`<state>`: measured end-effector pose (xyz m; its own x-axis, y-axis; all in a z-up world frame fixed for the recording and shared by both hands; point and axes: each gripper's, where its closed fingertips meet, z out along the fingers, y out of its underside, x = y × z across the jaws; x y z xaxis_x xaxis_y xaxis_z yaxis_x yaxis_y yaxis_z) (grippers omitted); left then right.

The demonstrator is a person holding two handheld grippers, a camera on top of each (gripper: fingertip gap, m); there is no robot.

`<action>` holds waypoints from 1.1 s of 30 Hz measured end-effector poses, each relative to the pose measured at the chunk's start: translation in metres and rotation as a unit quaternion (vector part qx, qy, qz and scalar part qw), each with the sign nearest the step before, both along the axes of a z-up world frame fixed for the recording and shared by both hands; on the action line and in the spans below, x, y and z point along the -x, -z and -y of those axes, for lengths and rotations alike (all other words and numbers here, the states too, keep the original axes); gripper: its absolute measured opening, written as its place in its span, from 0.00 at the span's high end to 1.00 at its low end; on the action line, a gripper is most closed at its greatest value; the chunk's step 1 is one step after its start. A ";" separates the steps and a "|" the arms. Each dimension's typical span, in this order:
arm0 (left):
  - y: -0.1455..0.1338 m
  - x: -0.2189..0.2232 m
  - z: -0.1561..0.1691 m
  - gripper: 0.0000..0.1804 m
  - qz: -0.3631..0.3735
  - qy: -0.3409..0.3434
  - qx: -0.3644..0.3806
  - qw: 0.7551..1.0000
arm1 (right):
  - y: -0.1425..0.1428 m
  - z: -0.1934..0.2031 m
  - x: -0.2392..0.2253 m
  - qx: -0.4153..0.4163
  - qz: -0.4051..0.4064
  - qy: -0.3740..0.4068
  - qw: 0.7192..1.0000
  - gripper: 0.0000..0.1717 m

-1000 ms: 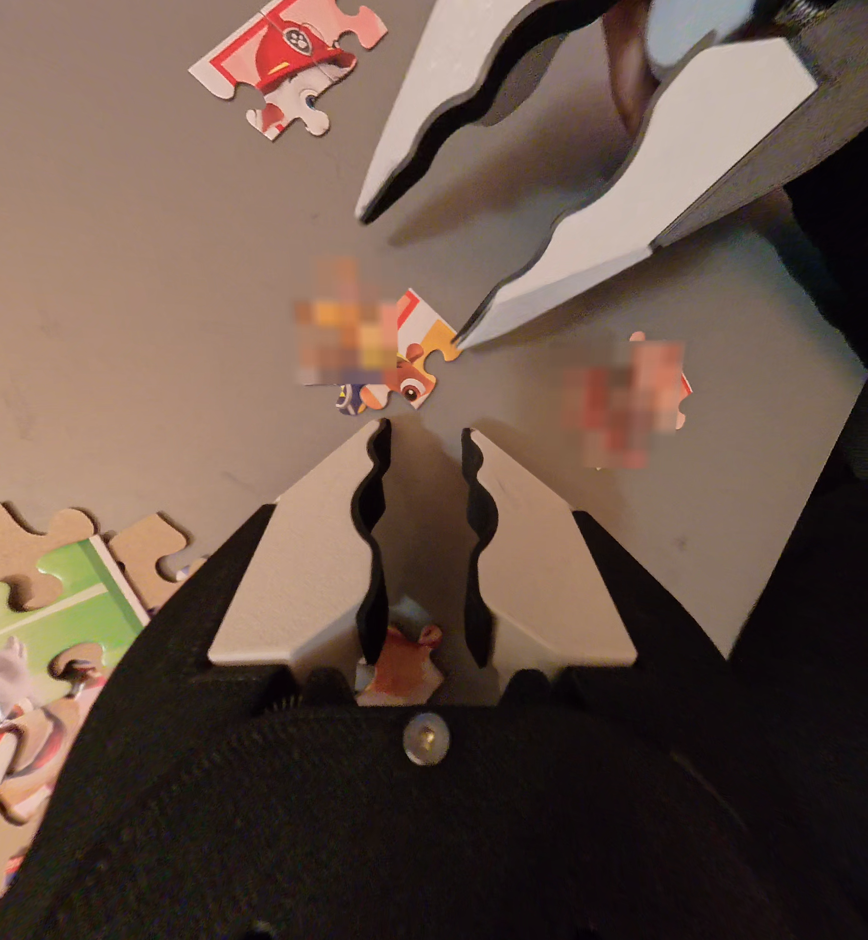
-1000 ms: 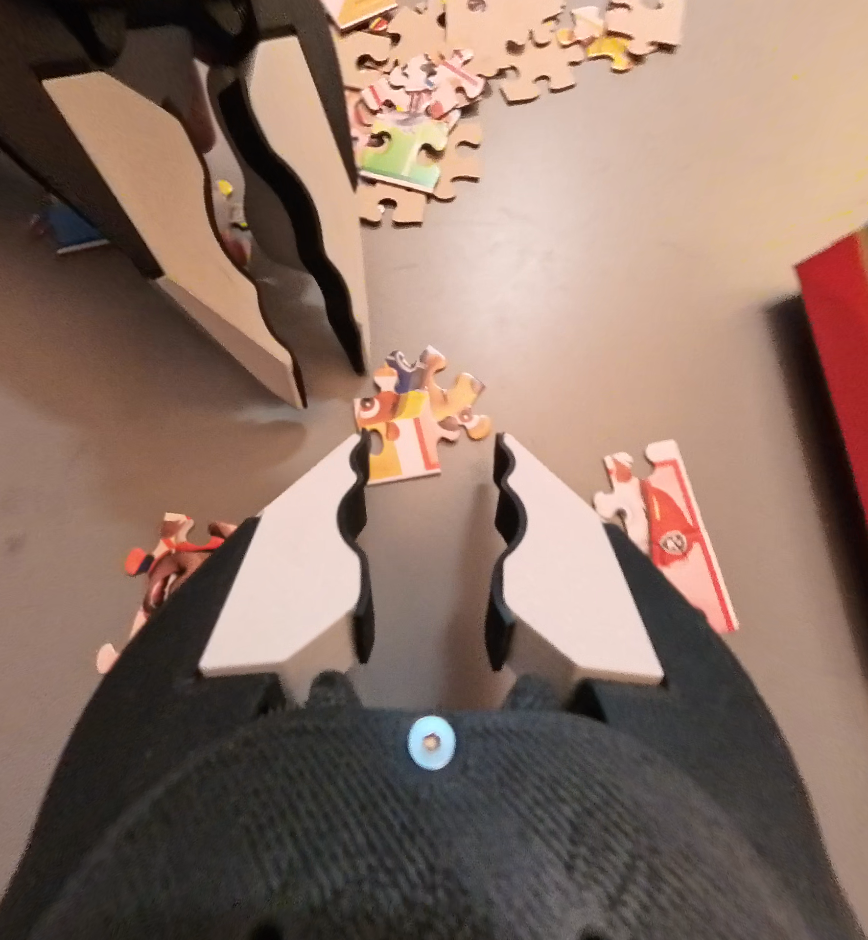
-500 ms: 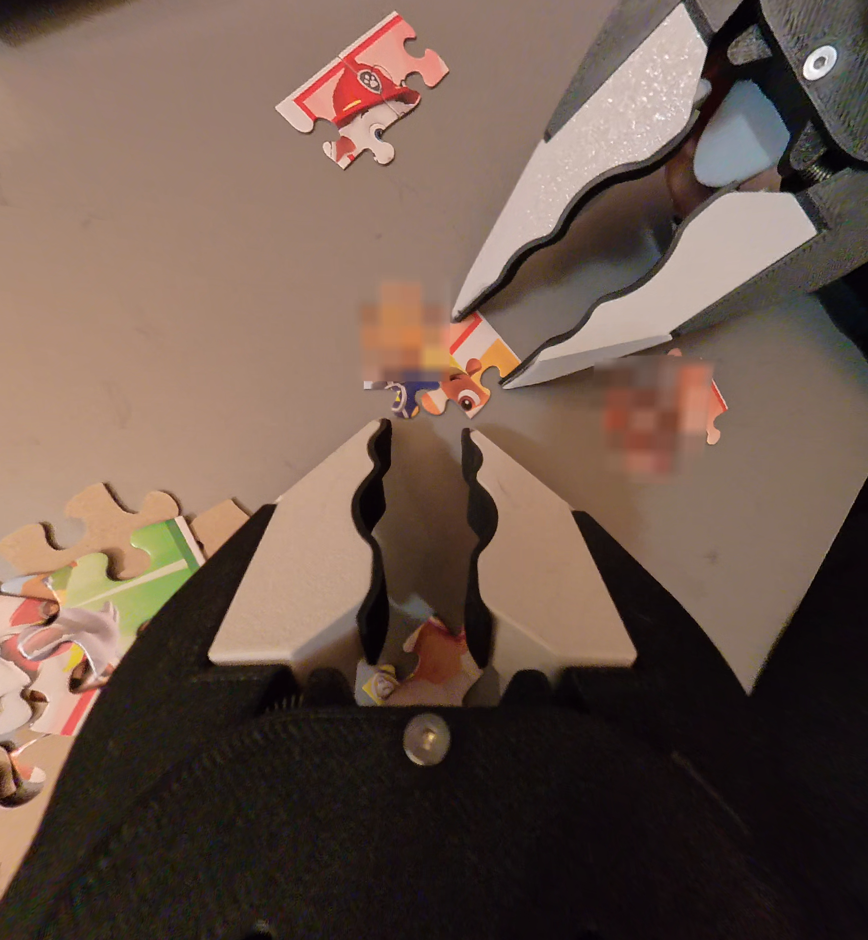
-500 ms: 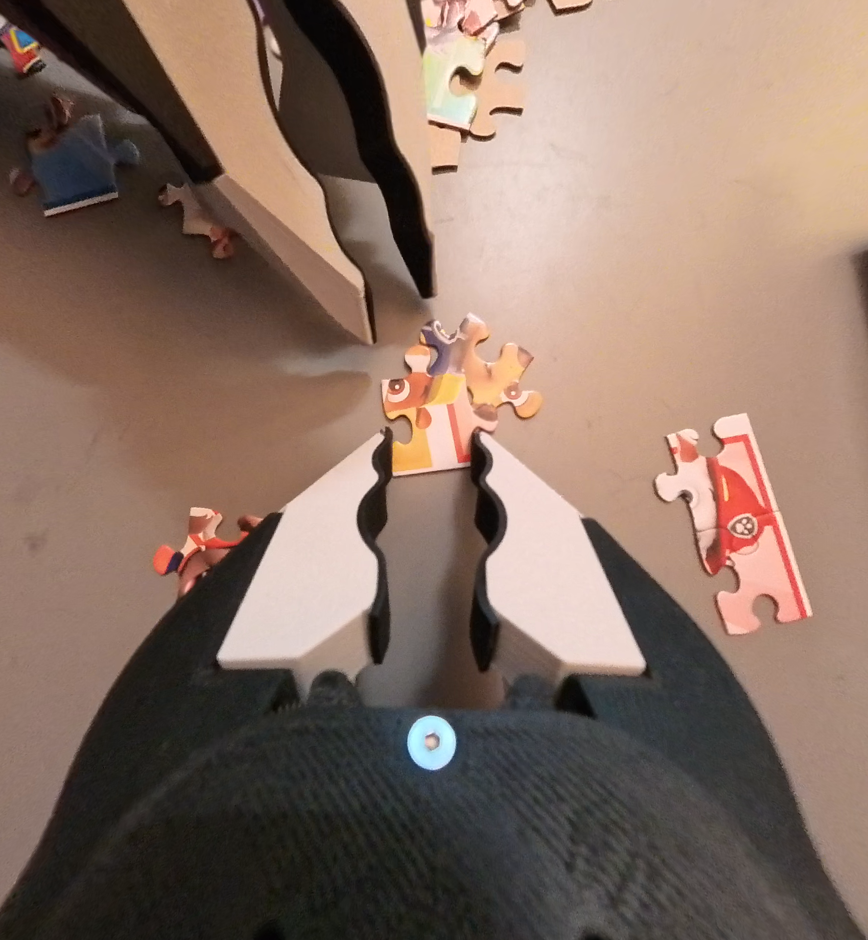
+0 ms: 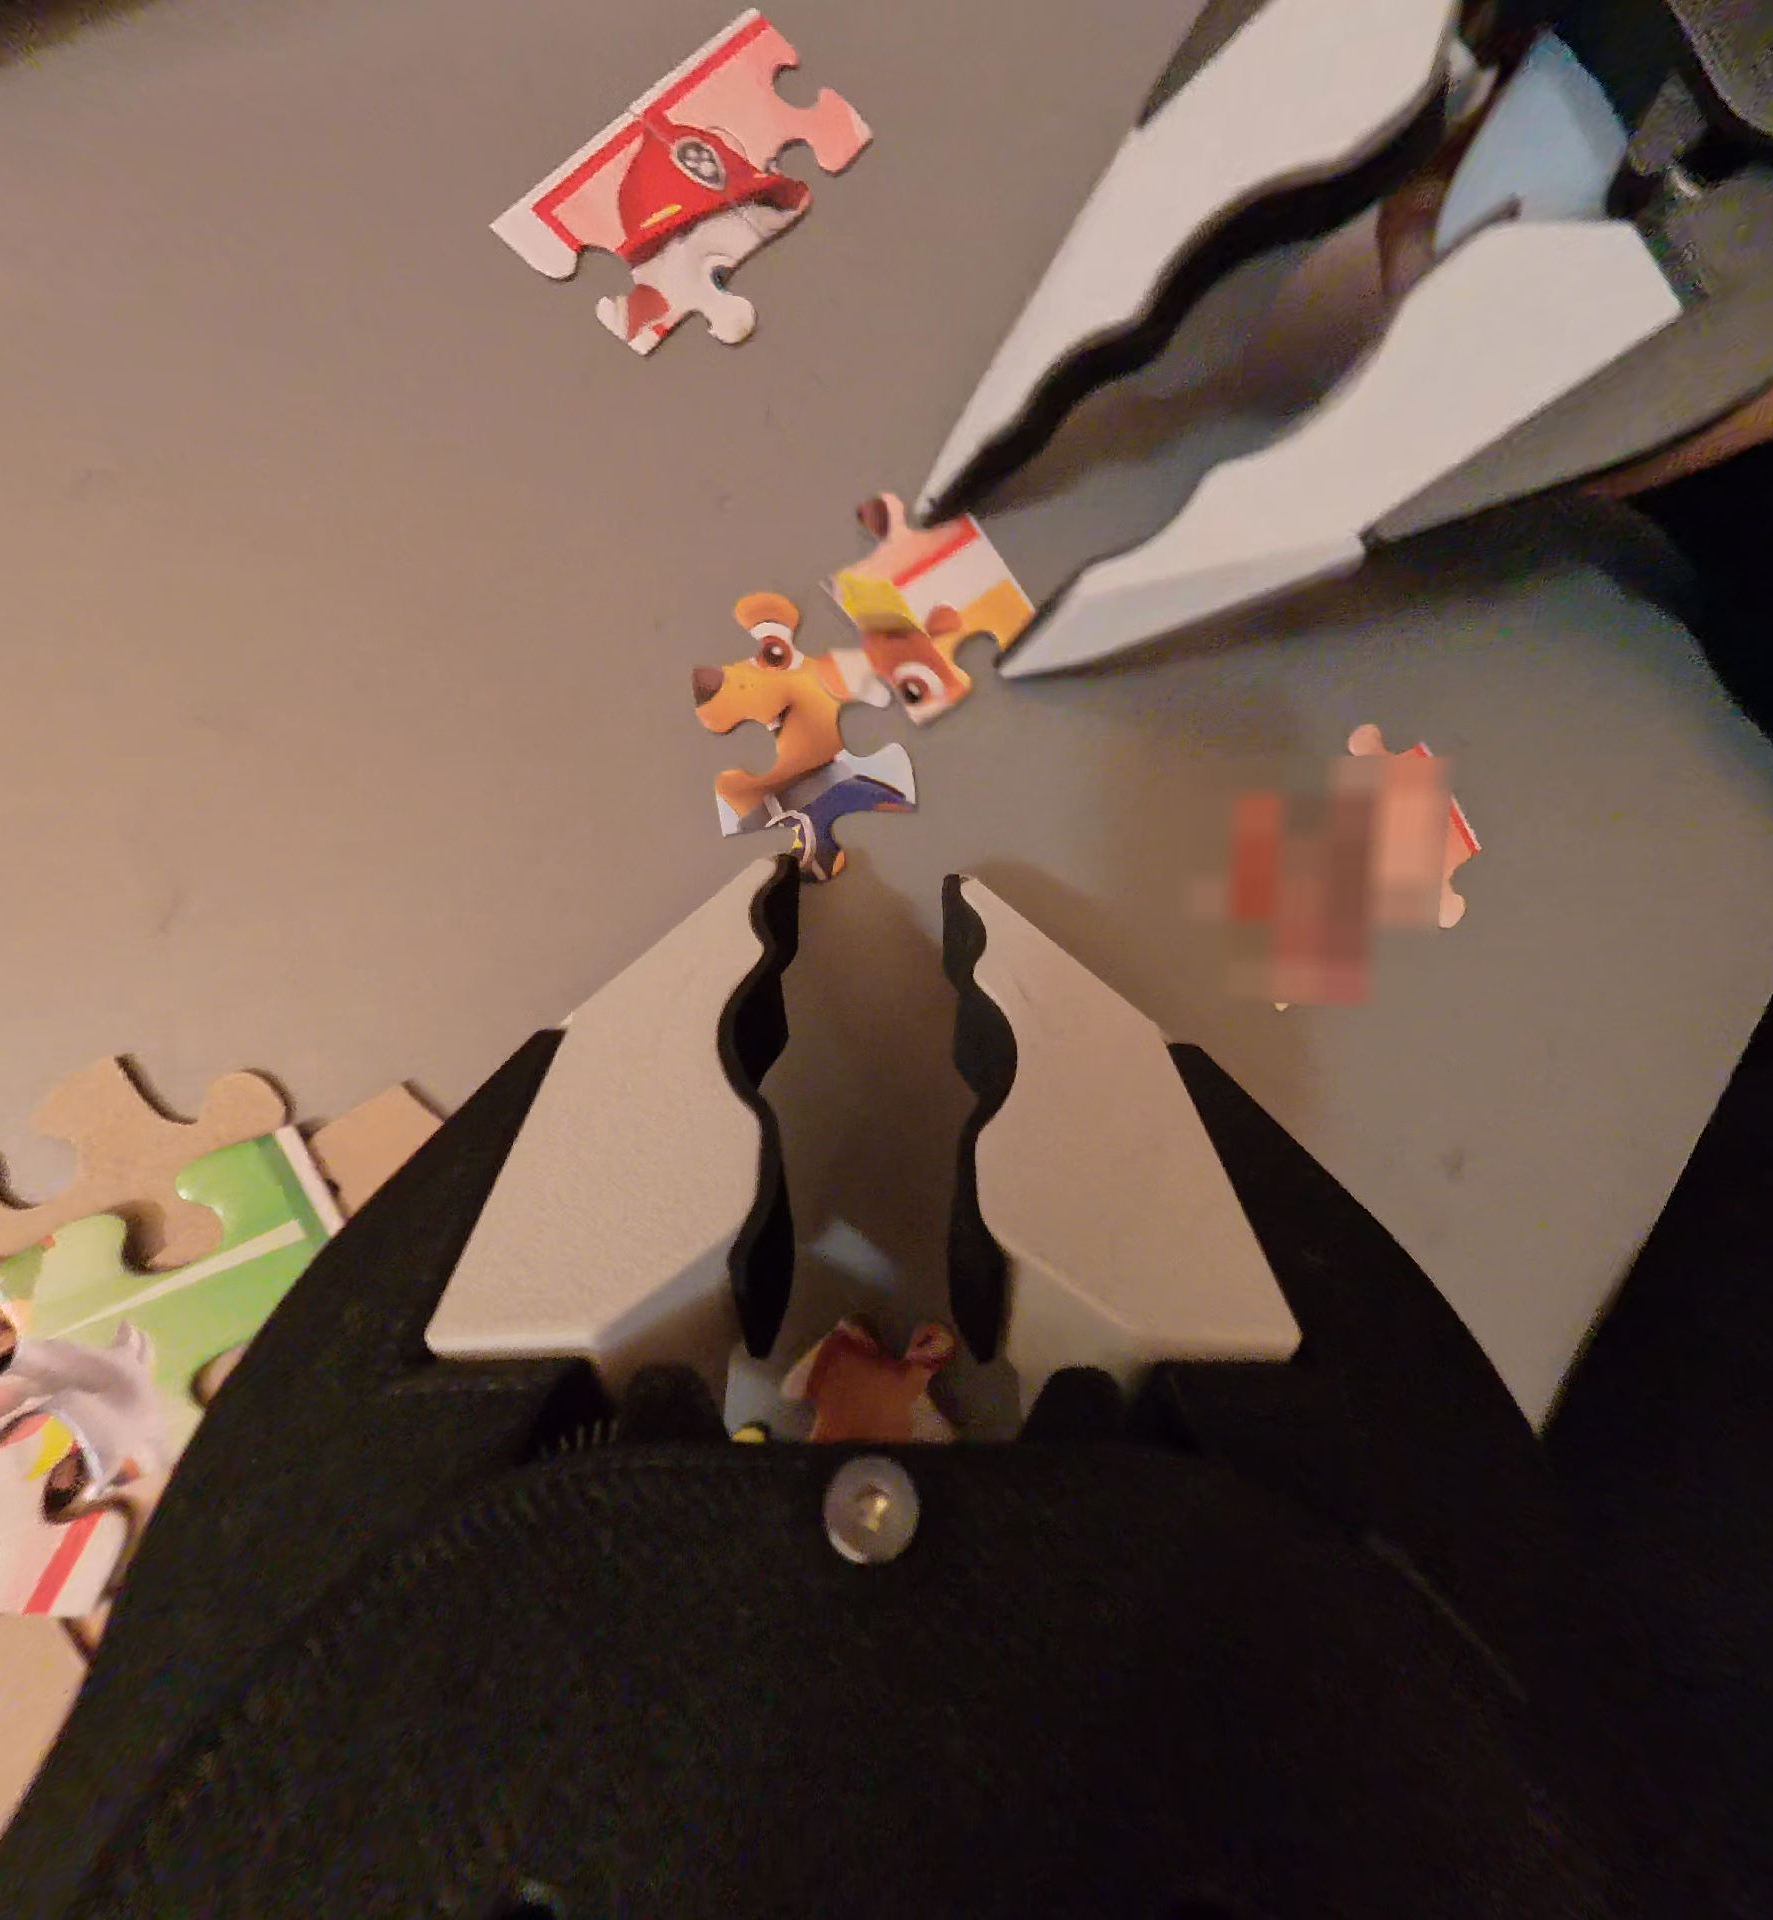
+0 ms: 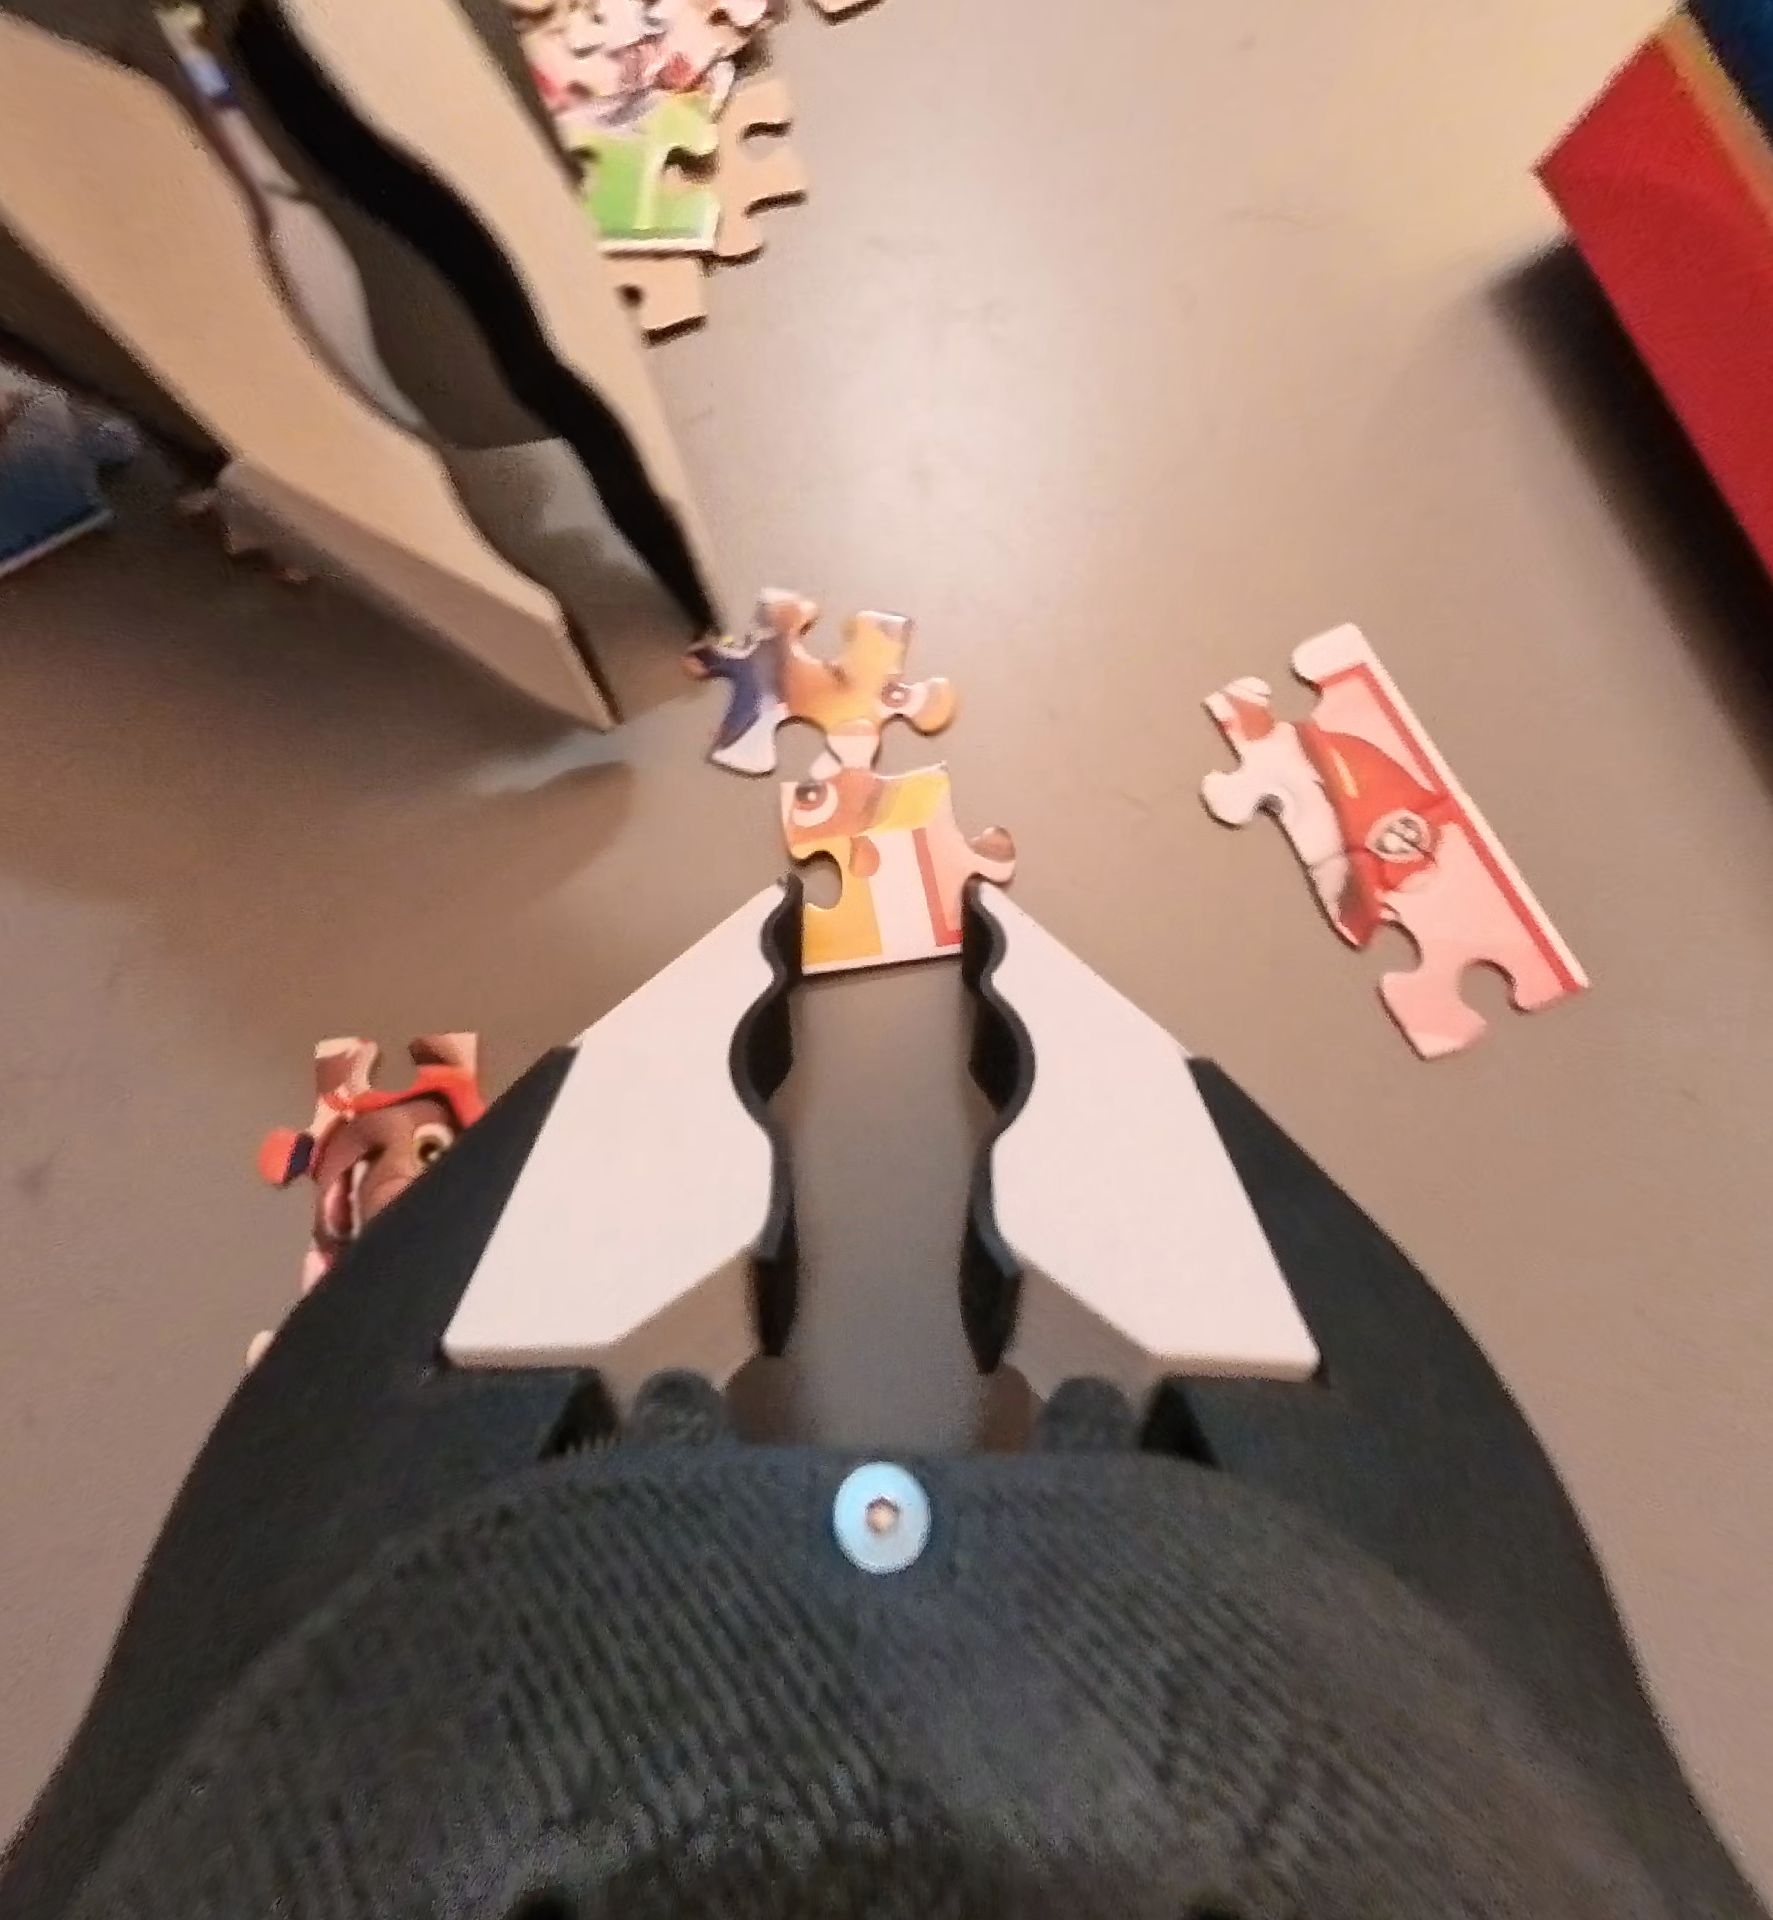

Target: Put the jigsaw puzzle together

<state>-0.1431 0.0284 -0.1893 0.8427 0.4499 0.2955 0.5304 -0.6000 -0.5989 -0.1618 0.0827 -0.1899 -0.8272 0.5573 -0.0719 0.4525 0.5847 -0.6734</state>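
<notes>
An orange cartoon-dog puzzle piece [image 5: 788, 717] lies on the grey table [image 5: 238, 623]. My left gripper [image 5: 869, 875] is open right behind it, and its left fingertip [image 5: 780, 883] touches the piece's blue tab. My right gripper [image 6: 877, 894] is shut on a yellow, white and red puzzle piece [image 6: 882, 883], with both pads against its sides. That piece sits just apart from the dog piece [image 6: 830, 686]. The left wrist view shows the right gripper [image 5: 970, 592] gripping this piece [image 5: 923, 613]. The right wrist view shows the left gripper [image 6: 653, 670] with nothing between its fingers.
A joined pair of red-helmet pieces [image 6: 1381, 842] lies to the right. A red-hat piece [image 6: 383, 1132] lies by my right gripper's left side. A pile of loose pieces [image 5: 82, 1299] lies by the left gripper. A red box edge [image 6: 1713, 260] stands far right. There is about 6 cm between the tips of the two grippers.
My right gripper closed on the yellow and red piece, then drew it away from the dog piece it was joined to. The left gripper stayed open at the dog piece.
</notes>
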 end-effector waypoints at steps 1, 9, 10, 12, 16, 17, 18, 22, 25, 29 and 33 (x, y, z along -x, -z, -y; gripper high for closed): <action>0.000 -0.003 -0.002 0.86 0.002 0.004 -0.001 1.000 | 0.000 -0.003 0.004 0.003 0.001 0.015 1.000 0.83; -0.001 -0.019 -0.013 0.86 0.007 0.030 0.001 1.000 | -0.002 0.000 0.025 0.030 0.021 0.068 0.997 0.83; -0.002 -0.017 -0.013 0.86 0.003 0.026 0.000 1.000 | -0.002 0.003 0.027 0.028 0.020 0.063 0.997 0.83; -0.006 -0.012 -0.011 0.86 0.001 0.016 -0.009 1.000 | -0.002 0.008 0.029 0.026 0.018 0.054 0.998 0.83; -0.005 -0.003 -0.009 0.86 -0.002 -0.002 -0.013 1.000 | -0.001 0.019 0.031 0.014 0.016 0.032 0.999 0.83; -0.003 -0.003 -0.008 0.86 -0.002 -0.001 -0.009 1.000 | -0.001 0.021 0.031 0.008 0.013 0.028 0.999 0.83; -0.001 -0.004 -0.009 0.86 -0.003 0.000 -0.005 1.000 | 0.000 0.021 0.032 0.003 0.010 0.024 1.000 0.83; 0.000 -0.004 -0.011 0.86 -0.010 0.003 -0.003 1.000 | 0.000 0.021 0.031 -0.015 0.002 0.011 1.000 0.81; 0.000 -0.003 -0.011 0.87 -0.015 0.003 0.002 1.000 | -0.005 0.021 0.030 -0.006 -0.005 0.005 1.000 0.79; -0.001 0.001 -0.011 0.87 -0.024 0.000 0.000 1.000 | -0.011 0.017 0.034 0.000 -0.018 -0.002 1.000 0.83; -0.001 0.000 -0.016 0.87 -0.025 0.005 -0.003 1.000 | -0.005 0.012 0.038 -0.047 -0.037 -0.027 0.998 0.90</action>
<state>-0.1433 0.0445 -0.1888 0.8611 0.4394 0.2559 0.4937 -0.6020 -0.6275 -0.2002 0.0704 -0.1854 -0.8573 0.5131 0.0412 0.3698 0.6696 -0.6441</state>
